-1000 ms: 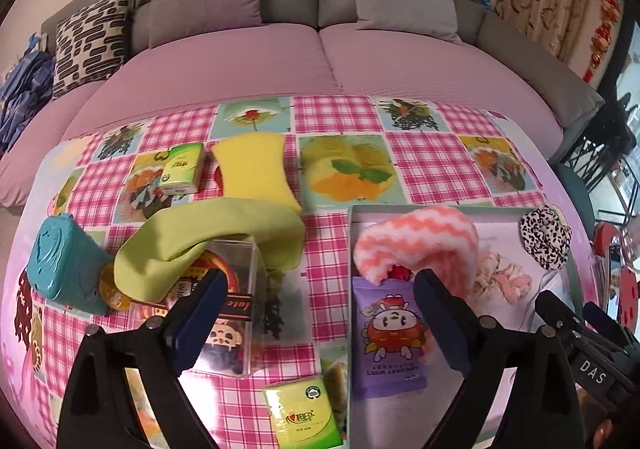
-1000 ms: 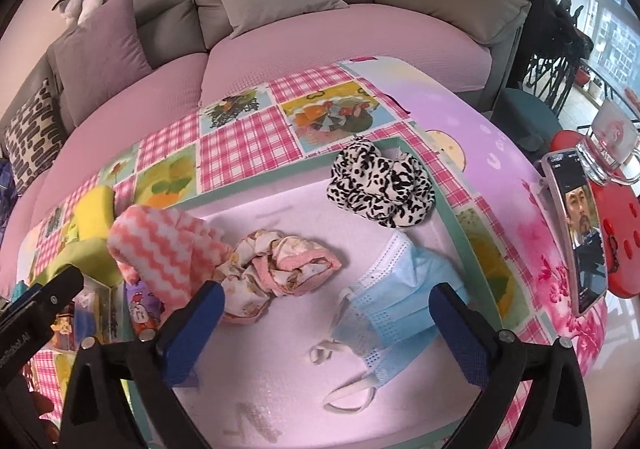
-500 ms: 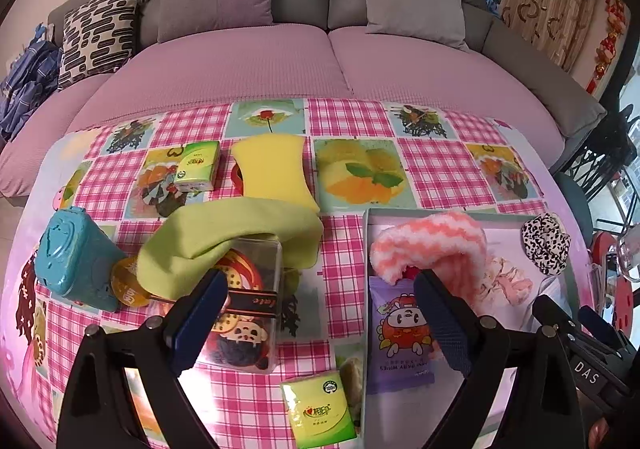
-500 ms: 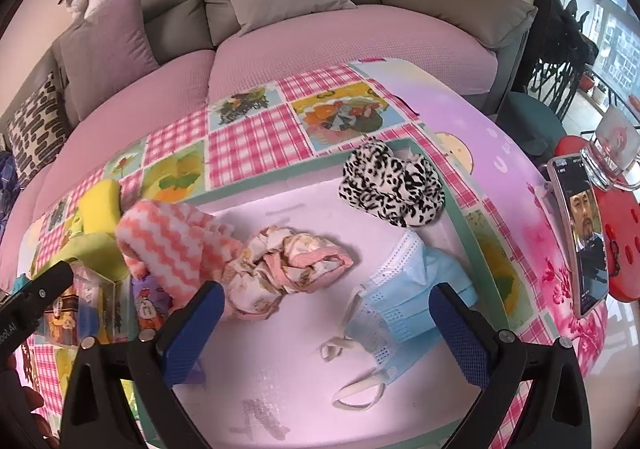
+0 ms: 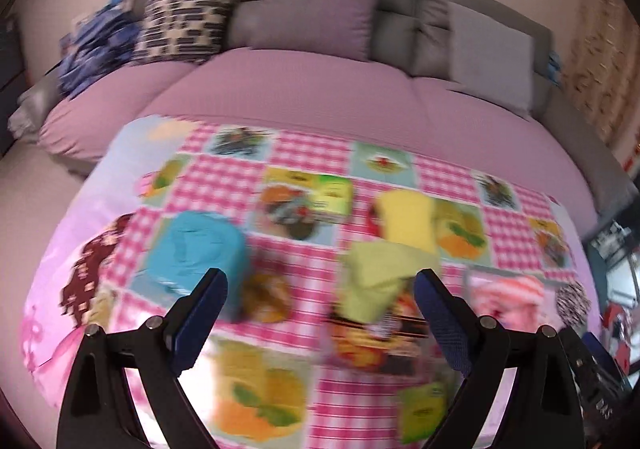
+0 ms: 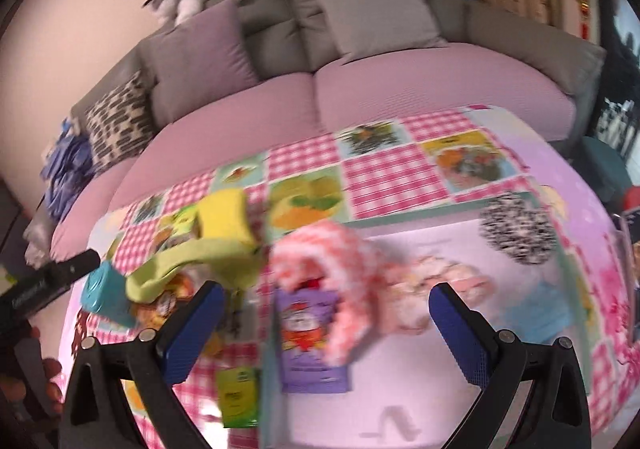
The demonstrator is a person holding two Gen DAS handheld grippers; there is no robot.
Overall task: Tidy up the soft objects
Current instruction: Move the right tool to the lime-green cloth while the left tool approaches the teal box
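Now | left gripper (image 5: 320, 305), right gripper (image 6: 326, 313): both agape, empty | tray (image 6: 404, 423): seemingly two scrunchies, blurred

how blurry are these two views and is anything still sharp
Left wrist view: heavy motion smear across the tablecloth and teal box, while the left gripper stays crisp. Right wrist view: similar smear on the pink striped cloth and tray; the right gripper is sharp. Both show fisheye bending at the edges.
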